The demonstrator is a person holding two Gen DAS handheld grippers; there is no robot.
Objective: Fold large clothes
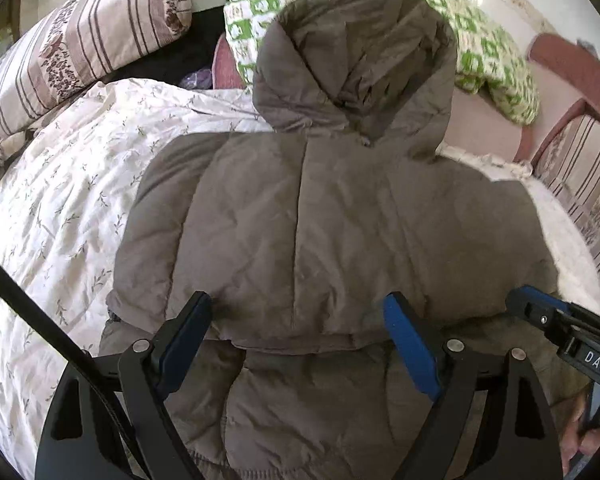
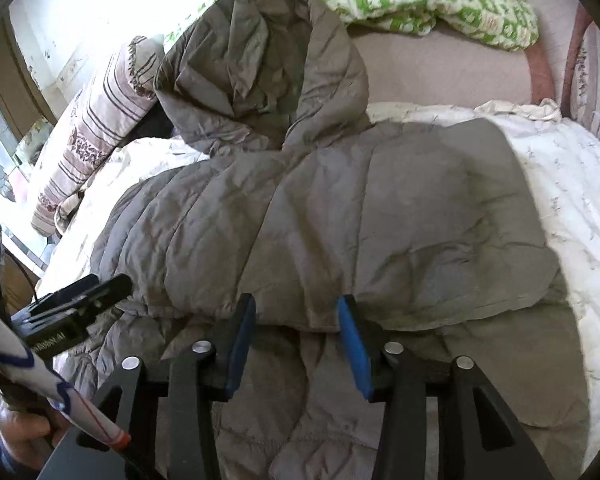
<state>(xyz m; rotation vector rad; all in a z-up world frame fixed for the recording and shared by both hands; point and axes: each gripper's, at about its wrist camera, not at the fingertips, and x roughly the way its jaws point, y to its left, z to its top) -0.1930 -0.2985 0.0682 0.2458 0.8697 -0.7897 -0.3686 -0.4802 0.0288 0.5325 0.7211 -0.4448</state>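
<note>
A grey-brown padded jacket (image 1: 300,220) is spread on a bed, on top of a white quilt (image 1: 60,200) printed with small sprigs. Its hood (image 1: 356,68) lies flat at the far end, reaching toward a green-and-white patterned blanket (image 1: 492,52). The lower part of the jacket has been folded up over the body, so that a doubled edge runs across the near side, just in front of both claws.

The left claw (image 1: 300,316) is seen wide open above that folded edge; nothing is gripped between its blue pads, and the fabric simply lies beneath them. The right claw (image 2: 296,320) is held partly open over the same edge, further along; no cloth is pinched between its fingers either. Whether the fingertips rest on the fabric cannot be told. Each claw is visible at the margin of the other's view.

A striped pillow (image 1: 80,48) is seen beyond the quilt at the left, and pinkish sheet (image 2: 440,68) is exposed beside the hood. A hand (image 2: 24,436) appears at the lower left of the right wrist view.
</note>
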